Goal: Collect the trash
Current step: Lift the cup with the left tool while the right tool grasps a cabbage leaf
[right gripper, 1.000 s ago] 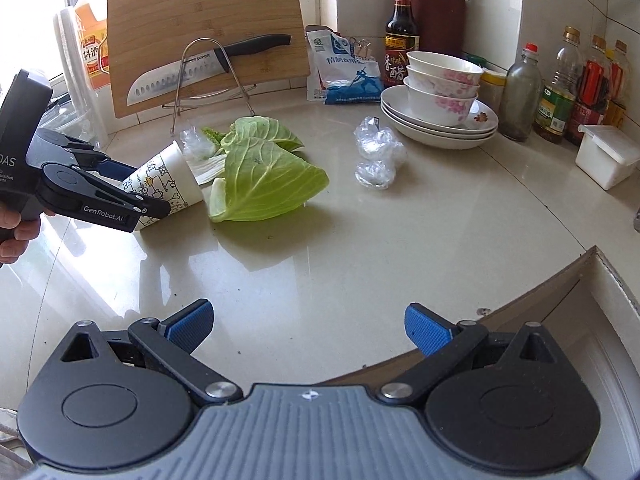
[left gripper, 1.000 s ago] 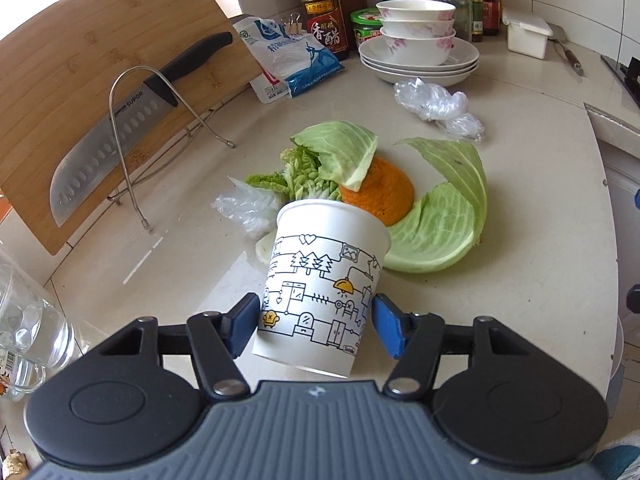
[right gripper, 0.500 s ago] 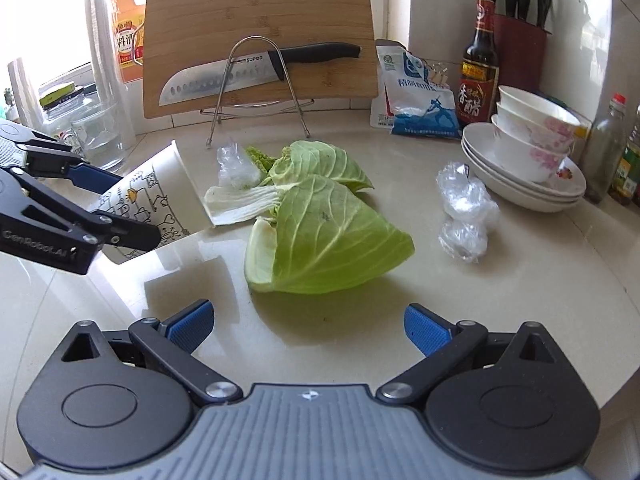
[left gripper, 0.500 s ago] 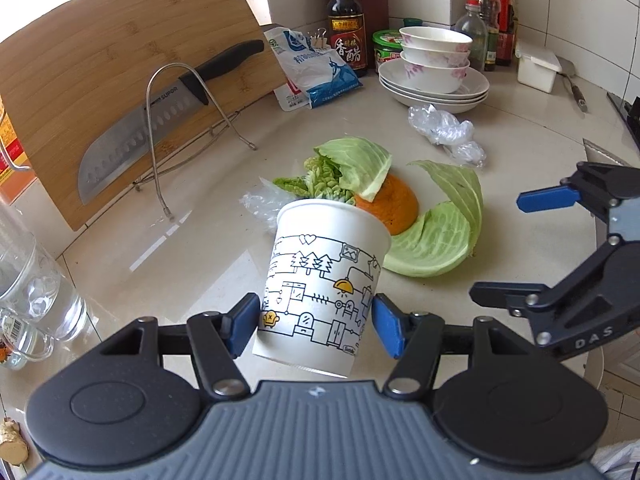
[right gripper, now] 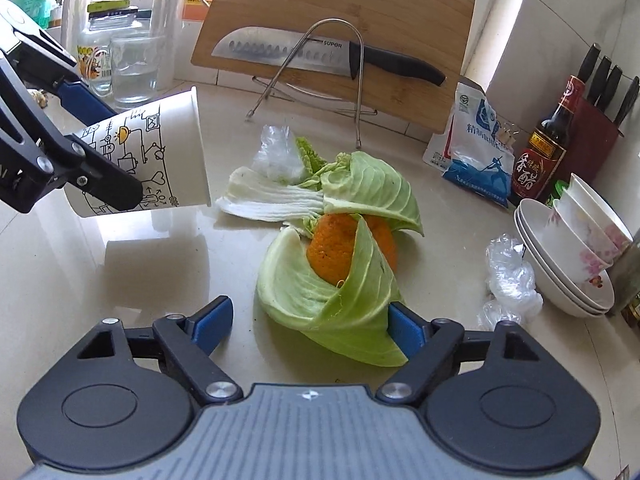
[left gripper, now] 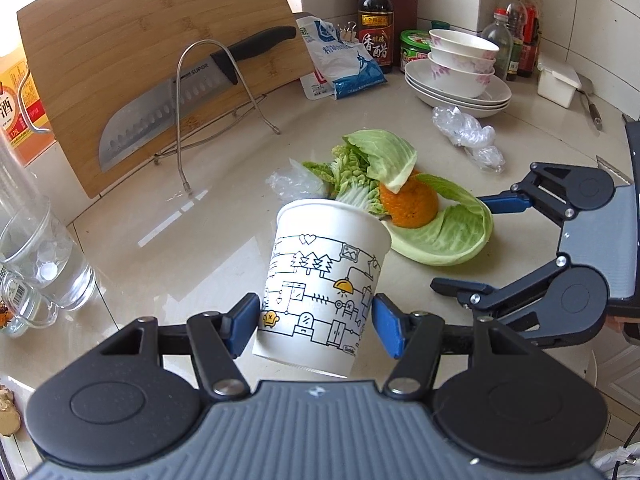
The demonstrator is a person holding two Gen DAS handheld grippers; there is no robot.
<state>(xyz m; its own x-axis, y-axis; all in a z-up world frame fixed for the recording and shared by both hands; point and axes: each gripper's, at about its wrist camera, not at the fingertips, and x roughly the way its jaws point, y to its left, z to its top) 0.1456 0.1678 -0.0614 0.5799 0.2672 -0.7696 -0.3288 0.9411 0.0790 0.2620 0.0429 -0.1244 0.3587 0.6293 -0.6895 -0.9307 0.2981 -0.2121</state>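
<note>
Left hand-held gripper grips a doodle-printed white paper cup; right hand-held gripper closing around a cabbage leaf.

I read "SUPOR" on the knife blade. The dark bottle in front of me carries a red label with the characters 香醋. Print on the salt bag is too small for me.

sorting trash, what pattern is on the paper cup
White with black line doodles and small yellow accents on the paper cup; the left wrist view shows it best.
</note>
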